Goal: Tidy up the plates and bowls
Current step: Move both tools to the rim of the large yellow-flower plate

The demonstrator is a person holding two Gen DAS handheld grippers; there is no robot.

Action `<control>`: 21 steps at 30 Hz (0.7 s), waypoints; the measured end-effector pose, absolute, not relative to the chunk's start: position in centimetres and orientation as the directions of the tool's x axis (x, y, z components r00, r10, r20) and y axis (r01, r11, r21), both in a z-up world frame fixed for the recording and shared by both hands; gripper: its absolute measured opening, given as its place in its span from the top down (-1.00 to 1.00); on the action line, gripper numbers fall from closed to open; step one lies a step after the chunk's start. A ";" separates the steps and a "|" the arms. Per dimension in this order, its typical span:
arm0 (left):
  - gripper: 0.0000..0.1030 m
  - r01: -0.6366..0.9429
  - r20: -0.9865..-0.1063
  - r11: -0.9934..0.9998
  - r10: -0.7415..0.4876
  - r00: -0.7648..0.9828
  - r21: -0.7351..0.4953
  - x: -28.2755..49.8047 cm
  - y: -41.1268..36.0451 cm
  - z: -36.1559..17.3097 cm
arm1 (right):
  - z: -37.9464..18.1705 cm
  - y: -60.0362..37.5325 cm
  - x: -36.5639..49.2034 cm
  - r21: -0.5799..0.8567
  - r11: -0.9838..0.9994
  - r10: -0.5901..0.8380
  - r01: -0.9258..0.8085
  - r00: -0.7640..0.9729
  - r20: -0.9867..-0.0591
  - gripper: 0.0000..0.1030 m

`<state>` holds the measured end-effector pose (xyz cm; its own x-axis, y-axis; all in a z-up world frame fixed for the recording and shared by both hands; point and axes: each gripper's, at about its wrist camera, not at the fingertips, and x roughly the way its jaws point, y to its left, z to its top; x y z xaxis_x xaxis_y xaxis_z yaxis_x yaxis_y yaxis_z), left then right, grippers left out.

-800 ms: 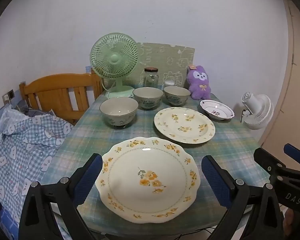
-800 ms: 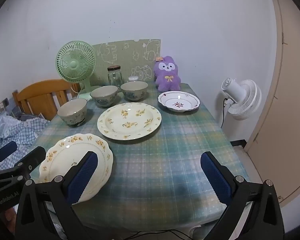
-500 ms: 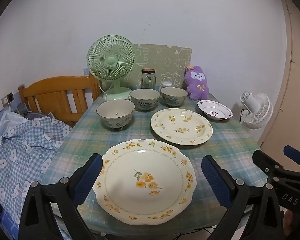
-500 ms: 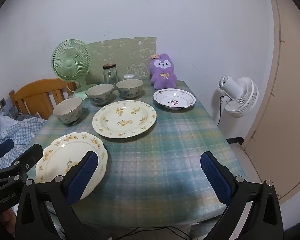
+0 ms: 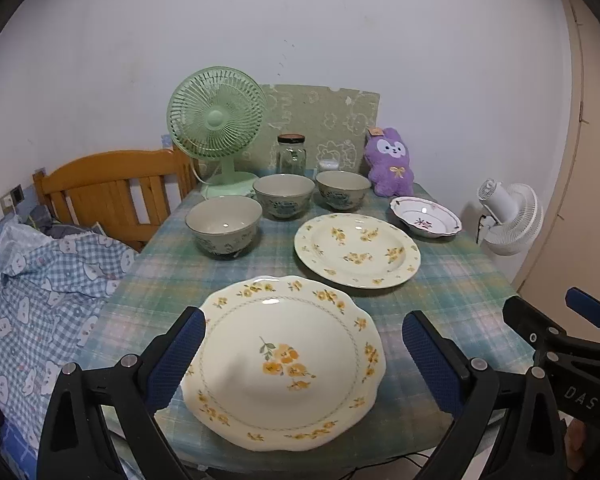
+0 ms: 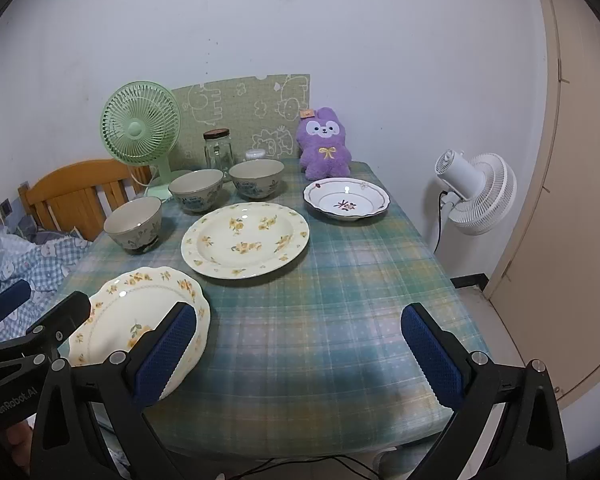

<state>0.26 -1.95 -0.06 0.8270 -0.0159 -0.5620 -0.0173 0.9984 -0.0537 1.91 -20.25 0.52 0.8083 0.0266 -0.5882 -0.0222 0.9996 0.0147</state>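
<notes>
Covering the bench (image 6: 340, 300), plaid cloth hides its top. Your left claw (image 5: 300, 360) gapes wide around the scalloped plate (image 5: 284, 360) at the near edge, its rim partly hidden; your right claw (image 6: 300, 356) gapes empty.

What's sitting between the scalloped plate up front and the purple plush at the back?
The round yellow-flowered plate lies between the scalloped plate and the purple plush, with a bowl just before the plush; clearest in the left wrist view.
</notes>
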 end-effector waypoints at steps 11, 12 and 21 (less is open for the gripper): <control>-0.94 -0.028 -0.561 0.998 -0.007 0.828 -0.054 0.2 -2.0 0.0 | 0.4 -20.3 1.9 0.026 0.999 0.049 -0.042 0.807 -0.588 -0.99; -0.94 -0.031 -0.561 0.998 -0.003 0.828 -0.051 0.2 -2.0 0.1 | 0.5 -20.3 1.9 0.027 0.999 0.053 -0.045 0.807 -0.588 -0.99; -0.94 -0.040 -0.562 0.998 0.008 0.827 -0.045 0.5 -2.1 0.2 | 0.4 -20.5 1.8 0.030 0.999 0.049 -0.039 0.810 -0.585 -0.99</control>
<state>0.47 -2.06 0.18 0.8271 0.0077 -0.5620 -0.0398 0.9982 -0.0450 1.84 -20.48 0.41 0.8096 0.0486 -0.5850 -0.0385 0.9988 0.0297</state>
